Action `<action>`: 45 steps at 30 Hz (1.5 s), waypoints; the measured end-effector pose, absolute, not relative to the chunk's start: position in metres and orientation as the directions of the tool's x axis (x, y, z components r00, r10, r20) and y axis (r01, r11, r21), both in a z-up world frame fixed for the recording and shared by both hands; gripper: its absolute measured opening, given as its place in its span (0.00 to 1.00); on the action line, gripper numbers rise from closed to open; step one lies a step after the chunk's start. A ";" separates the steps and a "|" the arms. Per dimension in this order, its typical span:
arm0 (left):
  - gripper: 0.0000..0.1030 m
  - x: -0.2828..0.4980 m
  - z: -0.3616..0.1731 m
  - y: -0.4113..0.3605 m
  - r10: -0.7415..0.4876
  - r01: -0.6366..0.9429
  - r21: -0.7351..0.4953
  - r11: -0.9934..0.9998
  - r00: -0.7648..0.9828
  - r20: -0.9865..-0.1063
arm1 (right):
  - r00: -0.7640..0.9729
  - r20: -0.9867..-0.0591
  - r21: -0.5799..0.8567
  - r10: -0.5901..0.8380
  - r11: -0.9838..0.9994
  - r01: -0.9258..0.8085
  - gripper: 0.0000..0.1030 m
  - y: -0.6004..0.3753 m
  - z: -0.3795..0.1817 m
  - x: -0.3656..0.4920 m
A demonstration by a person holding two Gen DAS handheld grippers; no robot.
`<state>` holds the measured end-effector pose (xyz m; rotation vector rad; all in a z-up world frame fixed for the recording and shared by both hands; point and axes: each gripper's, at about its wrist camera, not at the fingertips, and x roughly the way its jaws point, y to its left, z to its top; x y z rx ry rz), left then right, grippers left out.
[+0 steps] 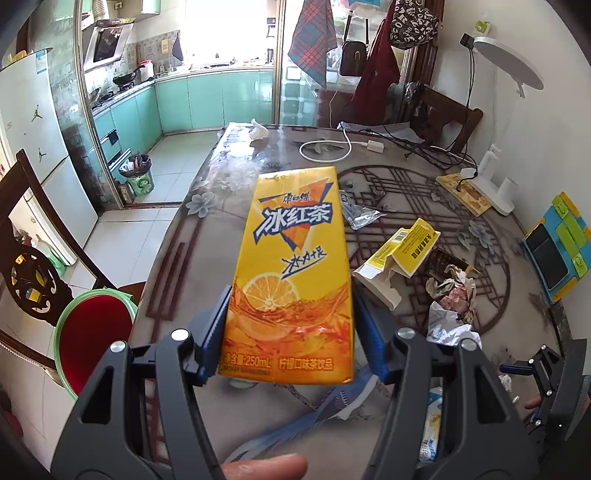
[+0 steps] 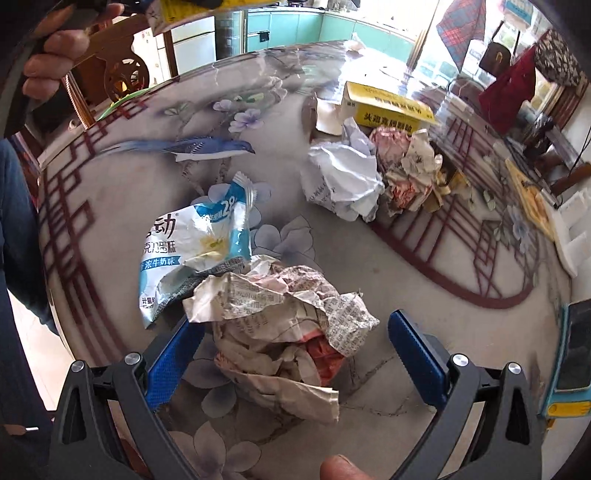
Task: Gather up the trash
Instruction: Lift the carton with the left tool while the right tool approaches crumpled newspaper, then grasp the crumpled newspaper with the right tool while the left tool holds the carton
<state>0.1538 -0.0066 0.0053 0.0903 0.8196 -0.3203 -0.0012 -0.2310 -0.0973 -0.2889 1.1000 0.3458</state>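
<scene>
My left gripper (image 1: 290,314) is shut on a yellow iced-tea carton (image 1: 291,266) and holds it up above the table; its end also shows at the top of the right wrist view (image 2: 192,11). My right gripper (image 2: 295,350) is open, its blue pads on either side of a crumpled newspaper ball (image 2: 280,325) lying on the table. A torn blue and white snack wrapper (image 2: 192,251) lies just beyond the ball. Further off lie crumpled white paper (image 2: 343,184), more crumpled newspaper (image 2: 406,177) and a torn yellow box (image 2: 388,107), also in the left wrist view (image 1: 402,254).
The flower-patterned table (image 2: 110,206) also holds a clear wrapper (image 1: 358,214), a white cable (image 1: 325,149), a tissue (image 1: 258,129), a yellow book (image 1: 465,194) and a blue tablet case (image 1: 554,247). A green-rimmed red bin (image 1: 92,332) stands left of the table by a wooden chair (image 1: 29,277).
</scene>
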 end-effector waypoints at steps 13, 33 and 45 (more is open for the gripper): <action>0.59 0.148 0.021 0.002 -0.252 0.313 -0.040 0.949 0.676 -0.693 | 0.458 -0.884 -0.080 0.094 0.934 -0.348 0.52 -0.237 -0.080 0.002; 0.59 0.152 0.061 0.116 -0.114 0.107 -0.048 0.993 0.772 -0.626 | 0.664 -0.732 -0.052 0.152 0.959 -0.278 0.52 -0.183 0.018 0.044; 0.59 0.187 0.043 0.226 0.101 -0.115 0.024 0.993 0.732 -0.674 | 0.636 -0.696 -0.003 0.333 0.884 -0.467 0.52 -0.053 0.045 0.093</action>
